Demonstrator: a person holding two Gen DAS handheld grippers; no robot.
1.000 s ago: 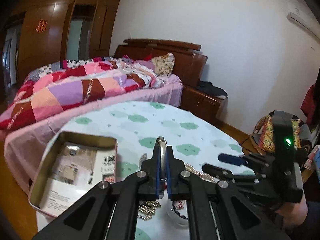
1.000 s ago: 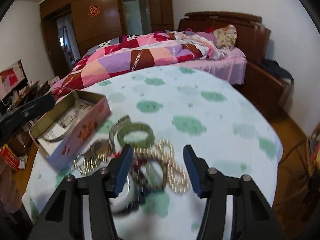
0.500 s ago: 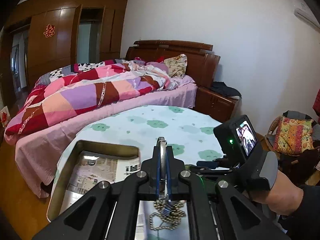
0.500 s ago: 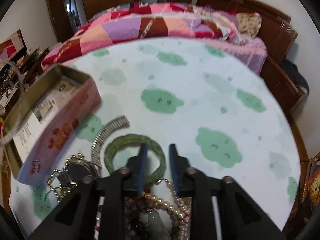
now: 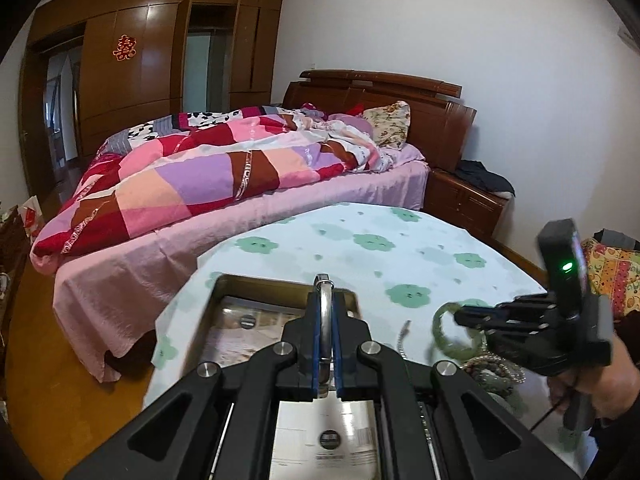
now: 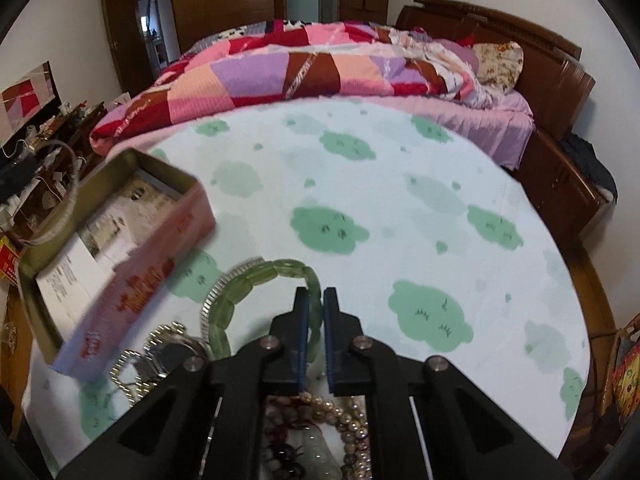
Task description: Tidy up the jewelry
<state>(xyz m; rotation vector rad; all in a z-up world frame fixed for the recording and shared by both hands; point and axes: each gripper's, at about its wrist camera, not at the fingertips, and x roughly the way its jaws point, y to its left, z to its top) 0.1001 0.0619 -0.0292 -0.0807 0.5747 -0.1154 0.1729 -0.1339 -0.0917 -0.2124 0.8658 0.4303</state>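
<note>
My left gripper (image 5: 323,300) is shut on a silver bangle (image 5: 322,280), seen edge-on between the blue pads, above the open tin box (image 5: 224,288). In the right wrist view the bangle (image 6: 60,200) hangs over the tin (image 6: 160,248) at the left. My right gripper (image 6: 313,300) is closing tight on a green bead bracelet (image 6: 256,276), and its pads press on the near side. From the left wrist view, the right gripper (image 5: 460,314) holds the green bracelet (image 5: 440,328) tilted up off the cloth.
A jewelry pile lies under the right gripper: pearl strands (image 6: 352,420), a watch (image 6: 176,344), a metal stretch band (image 6: 224,280). The round table (image 6: 400,208) has a green-patterned cloth. A bed (image 5: 224,184) stands beyond it, and cluttered shelves (image 6: 36,140) at the left.
The right jaws went from wide open over the pile to shut on the green bracelet. The left gripper carried the bangle leftward until it was over the tin.
</note>
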